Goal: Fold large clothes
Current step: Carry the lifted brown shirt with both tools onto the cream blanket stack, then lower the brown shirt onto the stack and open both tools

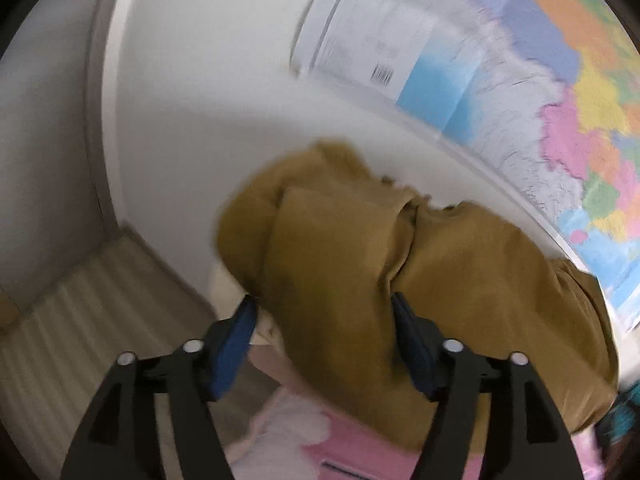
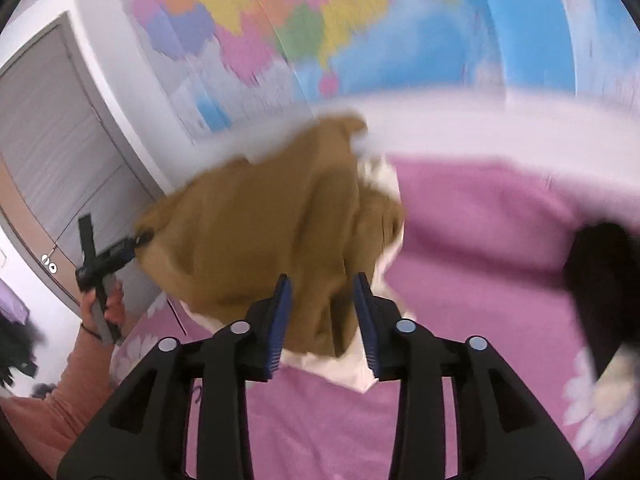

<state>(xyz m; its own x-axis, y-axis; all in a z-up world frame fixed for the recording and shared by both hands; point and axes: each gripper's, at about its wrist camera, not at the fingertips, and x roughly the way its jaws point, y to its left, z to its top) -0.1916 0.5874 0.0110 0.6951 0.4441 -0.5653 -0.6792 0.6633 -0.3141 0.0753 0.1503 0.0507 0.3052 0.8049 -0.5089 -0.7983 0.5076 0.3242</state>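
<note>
A mustard-brown garment (image 1: 360, 248) with a cream lining hangs lifted above the pink bed cover (image 2: 480, 240). In the left wrist view its bunched cloth fills the wide gap of my left gripper (image 1: 324, 304), and the blue pads sit against it. From the right wrist view the garment (image 2: 256, 220) spreads between both tools. My right gripper (image 2: 323, 278) is shut on a hanging fold of it, cream lining showing below the pads. The garment's left corner runs to the tip of the left gripper (image 2: 138, 238), which a hand (image 2: 112, 304) holds.
A large colourful wall map (image 1: 560, 100) hangs behind the bed. A grey door (image 2: 52, 140) stands at the left, with pale wood floor (image 1: 80, 320) beside the bed. A black object (image 2: 600, 272) lies on the cover at the right. An orange sleeve (image 2: 60, 400) is at lower left.
</note>
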